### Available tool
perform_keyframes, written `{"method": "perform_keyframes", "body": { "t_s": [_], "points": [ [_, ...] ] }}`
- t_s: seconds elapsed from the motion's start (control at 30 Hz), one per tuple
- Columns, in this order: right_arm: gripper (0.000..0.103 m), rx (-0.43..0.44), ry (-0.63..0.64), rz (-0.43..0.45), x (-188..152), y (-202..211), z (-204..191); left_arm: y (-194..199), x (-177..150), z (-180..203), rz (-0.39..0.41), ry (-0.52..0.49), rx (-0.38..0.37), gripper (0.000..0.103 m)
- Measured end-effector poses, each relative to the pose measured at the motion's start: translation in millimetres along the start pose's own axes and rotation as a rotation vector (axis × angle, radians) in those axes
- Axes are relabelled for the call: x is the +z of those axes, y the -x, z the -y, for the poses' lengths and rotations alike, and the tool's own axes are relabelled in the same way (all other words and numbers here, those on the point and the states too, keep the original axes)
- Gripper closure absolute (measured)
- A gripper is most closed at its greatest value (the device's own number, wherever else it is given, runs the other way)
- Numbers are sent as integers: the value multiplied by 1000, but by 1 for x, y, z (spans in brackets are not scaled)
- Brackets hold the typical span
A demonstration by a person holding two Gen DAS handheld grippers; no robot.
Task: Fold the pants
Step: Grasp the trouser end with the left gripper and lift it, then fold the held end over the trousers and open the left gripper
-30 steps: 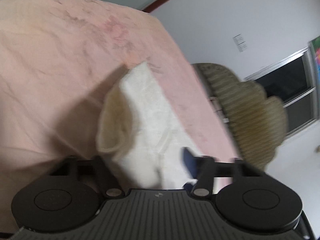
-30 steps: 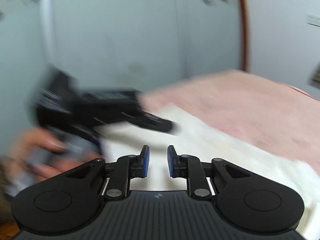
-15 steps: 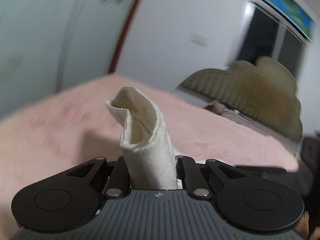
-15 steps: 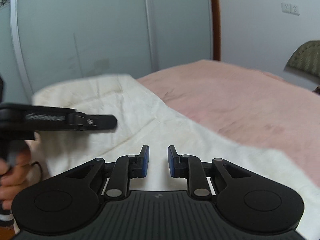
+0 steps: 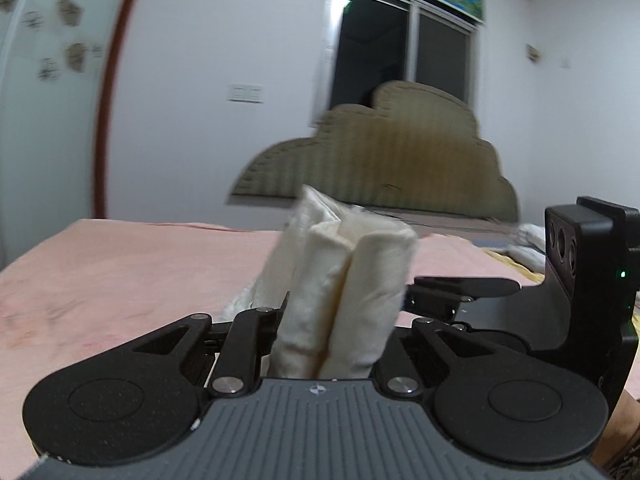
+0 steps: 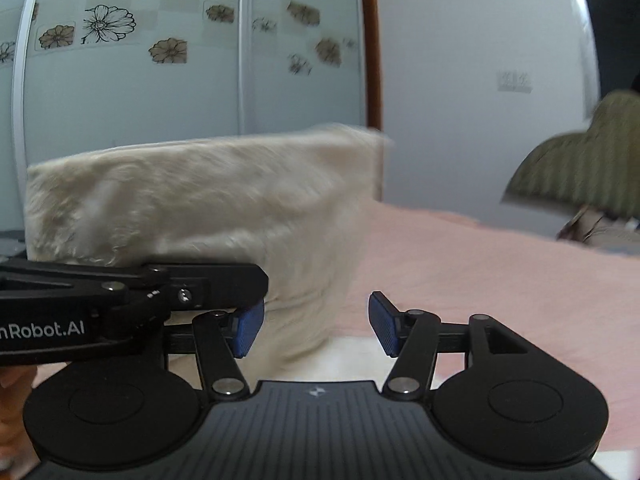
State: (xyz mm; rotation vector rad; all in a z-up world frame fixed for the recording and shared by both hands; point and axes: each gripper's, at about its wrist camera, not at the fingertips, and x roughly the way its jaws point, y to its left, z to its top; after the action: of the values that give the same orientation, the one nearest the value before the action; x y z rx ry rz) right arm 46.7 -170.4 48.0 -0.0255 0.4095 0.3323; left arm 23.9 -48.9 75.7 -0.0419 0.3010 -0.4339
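Observation:
The cream-white pants (image 5: 344, 280) stand bunched in thick folds between the jaws of my left gripper (image 5: 334, 332), which is shut on them and holds them up above the pink bed (image 5: 120, 272). In the right wrist view the pants (image 6: 192, 200) hang as a raised sheet at the left. The left gripper (image 6: 256, 280) shows there side-on, clamped on their lower edge. My right gripper (image 6: 316, 326) is open and empty, its blue pads wide apart, just right of the left one and in front of the cloth. It also shows in the left wrist view (image 5: 464, 292).
The pink bedspread (image 6: 500, 280) spreads right and ahead. An olive scalloped headboard (image 5: 384, 168) stands at the bed's far end under a dark window (image 5: 400, 60). Wardrobe doors with flower prints (image 6: 160, 60) stand behind the pants. Some white things (image 5: 528, 240) lie at the far right.
My left gripper has lifted the pants off the bed and swung to face the headboard. My right gripper has opened wide from nearly closed and has come close beside the left one.

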Motion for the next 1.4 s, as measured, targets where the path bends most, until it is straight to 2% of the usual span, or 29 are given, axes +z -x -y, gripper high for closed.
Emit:
{"method": "perform_keyframes", "body": {
  "t_s": [0.17,0.33,0.67,0.7,0.83,0.87,0.93,1.07,1.13,1.2,1.27,1.33,1.4],
  "points": [
    [46,-59,19,7,-12,28,44,-26,-9,48,-23,-57,-62,88],
    [46,-109,40,-29,-26,54,80,-54,-24,83,-70,-74,-120,88],
    [46,-199,37,-142,-61,77,113,-97,-50,126,-186,-74,-207,88],
    [46,-210,35,-152,-65,78,114,-102,-53,128,-205,-73,-214,81],
    [45,-260,4,-239,-78,79,120,-116,-65,131,-287,-71,-260,71],
    [45,-272,-2,-264,-81,82,121,-116,-68,132,-290,-81,-271,66],
    [45,-302,-22,-294,-86,93,126,-110,-73,133,-286,-100,-308,55],
    [45,-390,-95,-310,-95,129,141,-101,-73,138,-258,-86,-434,26],
    [45,-479,-116,-312,-99,147,149,-94,-69,134,-222,-74,-468,23],
    [45,-589,-156,-299,-96,160,156,-86,-63,125,-193,-85,-446,22],
    [45,-661,-181,-251,-87,169,153,-86,-58,106,-174,-88,-362,22],
    [45,-618,-183,-176,-77,170,141,-88,-56,80,-177,-56,-255,22],
    [45,-514,-166,-143,-68,156,124,-88,-58,49,-204,-5,-182,23]
  ]
}}
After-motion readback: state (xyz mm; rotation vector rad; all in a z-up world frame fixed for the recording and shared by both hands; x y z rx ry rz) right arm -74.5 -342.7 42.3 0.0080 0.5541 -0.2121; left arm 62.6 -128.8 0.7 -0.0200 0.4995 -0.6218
